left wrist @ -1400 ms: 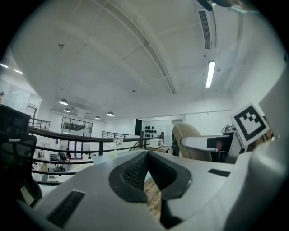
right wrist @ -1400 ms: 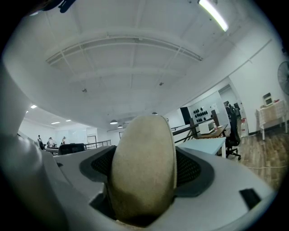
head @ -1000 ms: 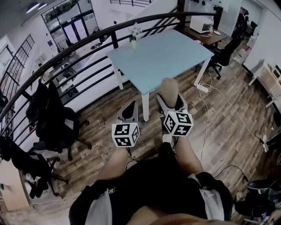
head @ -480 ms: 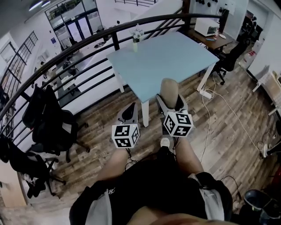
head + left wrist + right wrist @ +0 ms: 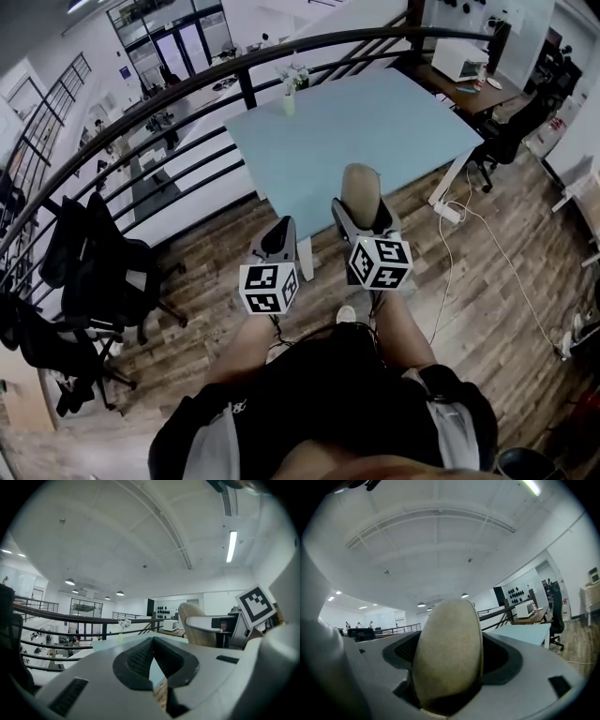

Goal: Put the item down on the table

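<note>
While the left claw (image 5: 278, 246) is closed, the right claw (image 5: 362, 212) clamps the tan item (image 5: 360, 186).

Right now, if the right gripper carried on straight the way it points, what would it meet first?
Probably the light-blue table, just ahead of the right gripper and the tan item it holds; whether it would clear the top is unclear.

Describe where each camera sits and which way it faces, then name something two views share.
Head view: on the person's head, facing steeply down at the table, left claw and right claw; thighs show.
Left gripper view: on the left claw, facing along its shut jaws toward the table.
Right gripper view: on the right claw, facing the tan item it clamps.
Shared: all three show the table.
</note>
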Available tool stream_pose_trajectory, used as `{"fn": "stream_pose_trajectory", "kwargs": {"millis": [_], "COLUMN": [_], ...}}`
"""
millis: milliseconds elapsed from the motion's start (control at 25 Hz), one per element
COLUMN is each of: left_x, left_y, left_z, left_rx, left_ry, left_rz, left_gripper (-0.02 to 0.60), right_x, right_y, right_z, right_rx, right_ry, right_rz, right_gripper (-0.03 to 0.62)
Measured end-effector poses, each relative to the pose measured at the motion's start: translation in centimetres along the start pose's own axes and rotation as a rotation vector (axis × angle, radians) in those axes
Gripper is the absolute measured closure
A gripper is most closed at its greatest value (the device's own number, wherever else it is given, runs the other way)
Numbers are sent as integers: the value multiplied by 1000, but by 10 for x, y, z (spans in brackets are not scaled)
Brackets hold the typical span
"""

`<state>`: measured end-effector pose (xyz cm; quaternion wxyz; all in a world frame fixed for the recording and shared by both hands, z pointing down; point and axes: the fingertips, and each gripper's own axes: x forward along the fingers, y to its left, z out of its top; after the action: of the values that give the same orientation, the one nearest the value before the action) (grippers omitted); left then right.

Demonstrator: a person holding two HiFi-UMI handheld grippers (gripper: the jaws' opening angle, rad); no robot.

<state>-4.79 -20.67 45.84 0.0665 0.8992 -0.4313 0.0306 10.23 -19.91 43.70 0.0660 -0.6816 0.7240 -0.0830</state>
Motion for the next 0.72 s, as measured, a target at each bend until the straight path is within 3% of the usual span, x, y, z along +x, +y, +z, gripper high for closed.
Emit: {"fn": "stream_pose_trajectory", "kwargs": {"millis": [440, 720], "left_x": [119, 165], "left_y": [-7, -5], "left_z": [14, 20], "left_rx": [-3, -12], "left_ry": [26, 30], "left_rz": [69, 101], "left_gripper": [568, 568], "right_x": [90, 132], "right_y": [-75, -102], "right_z": [12, 12], "right_rx": [-1, -5], "right_ry": [42, 70], "right_rz": [87, 126], "right_gripper": [192, 192]}}
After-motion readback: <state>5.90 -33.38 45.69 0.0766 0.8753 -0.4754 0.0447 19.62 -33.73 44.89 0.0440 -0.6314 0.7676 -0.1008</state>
